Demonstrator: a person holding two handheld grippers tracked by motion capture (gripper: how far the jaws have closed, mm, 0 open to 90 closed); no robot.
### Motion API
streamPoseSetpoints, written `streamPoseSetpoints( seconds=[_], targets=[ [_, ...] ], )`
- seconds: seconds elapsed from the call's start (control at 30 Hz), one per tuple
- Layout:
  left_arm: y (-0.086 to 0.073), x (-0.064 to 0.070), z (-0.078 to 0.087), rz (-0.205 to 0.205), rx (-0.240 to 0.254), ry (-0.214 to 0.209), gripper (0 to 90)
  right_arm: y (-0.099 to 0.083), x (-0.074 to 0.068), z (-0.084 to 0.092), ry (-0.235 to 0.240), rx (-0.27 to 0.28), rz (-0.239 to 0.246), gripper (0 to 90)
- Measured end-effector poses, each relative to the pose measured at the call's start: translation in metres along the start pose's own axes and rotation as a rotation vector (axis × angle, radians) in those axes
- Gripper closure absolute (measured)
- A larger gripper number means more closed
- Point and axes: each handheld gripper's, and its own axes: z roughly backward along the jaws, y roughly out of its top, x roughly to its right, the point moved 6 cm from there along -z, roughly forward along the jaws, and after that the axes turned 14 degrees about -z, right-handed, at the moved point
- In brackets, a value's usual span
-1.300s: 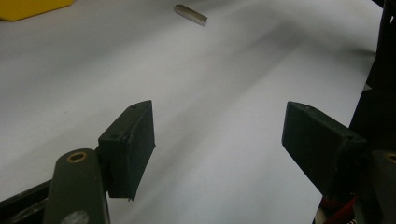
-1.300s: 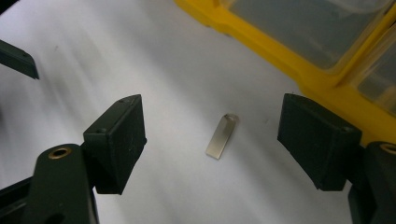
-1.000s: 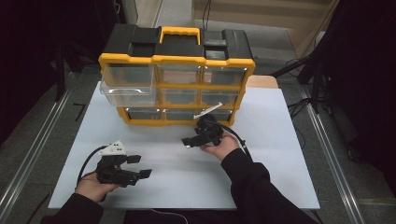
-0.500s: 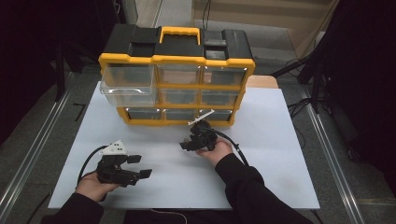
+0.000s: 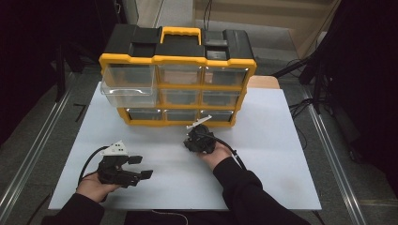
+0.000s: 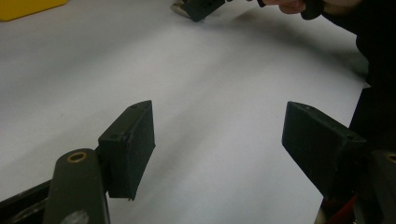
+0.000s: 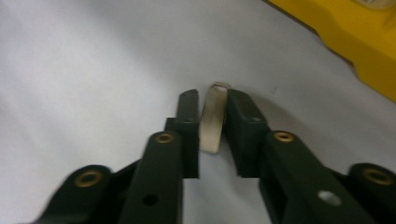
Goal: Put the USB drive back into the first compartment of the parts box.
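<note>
R gripper (image 7: 212, 109) jaws just closed on beige strip (image 7: 212, 122) near organizer (image 5: 177, 82); strip's long axis along jaws, pointing away. L gripper (image 6: 219, 140) wide, nothing in it.

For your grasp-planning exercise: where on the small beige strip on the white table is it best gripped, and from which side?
Grip the beige strip across its thin faces, coming from above. It stands on edge on the white table, so only its flat sides offer the pads a hold. The right gripper has just been closing around it this way.
</note>
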Motion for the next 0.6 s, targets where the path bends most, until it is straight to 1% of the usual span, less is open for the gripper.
streamPoseSetpoints(
  seconds=[0.07,0.2,0.33,0.37,0.4,0.43,0.47,0.5,0.57,0.6],
  targets=[
    [0.0,0.0,0.0,-0.001,-0.003,0.0,26.8,0.0,0.002,0.0,-0.009,-0.001,0.025,76.3],
    [0.0,0.001,0.0,-0.004,-0.003,-0.002,26.7,0.0,0.005,0.0,0.043,-0.007,0.003,76.6],
    [0.0,0.0,0.0,0.0,-0.001,-0.004,26.8,0.0,0.007,0.001,0.068,-0.016,0.032,76.6],
    [0.0,0.0,0.0,0.001,0.001,-0.005,26.8,0.0,0.009,0.002,0.069,-0.028,0.046,76.7],
    [0.0,0.0,0.0,-0.001,-0.001,-0.005,26.8,0.0,0.009,0.003,0.077,-0.041,0.042,76.8],
    [0.001,0.0,-0.001,-0.002,-0.006,-0.002,26.8,0.0,0.008,0.004,0.092,-0.049,0.026,76.8],
    [0.001,0.001,-0.002,-0.003,-0.004,-0.008,26.8,-0.001,0.008,0.005,0.106,-0.061,0.027,76.8],
    [0.002,0.001,-0.002,-0.007,-0.005,-0.008,26.8,0.0,0.009,0.006,0.11,-0.062,0.026,76.8],
    [0.002,0.001,-0.003,-0.008,-0.008,-0.013,26.8,0.0,0.011,0.009,0.142,-0.074,0.036,76.8],
    [0.002,0.002,-0.003,-0.007,-0.009,-0.016,26.7,0.0,0.01,0.011,0.158,-0.075,0.028,76.8]
  ],
)
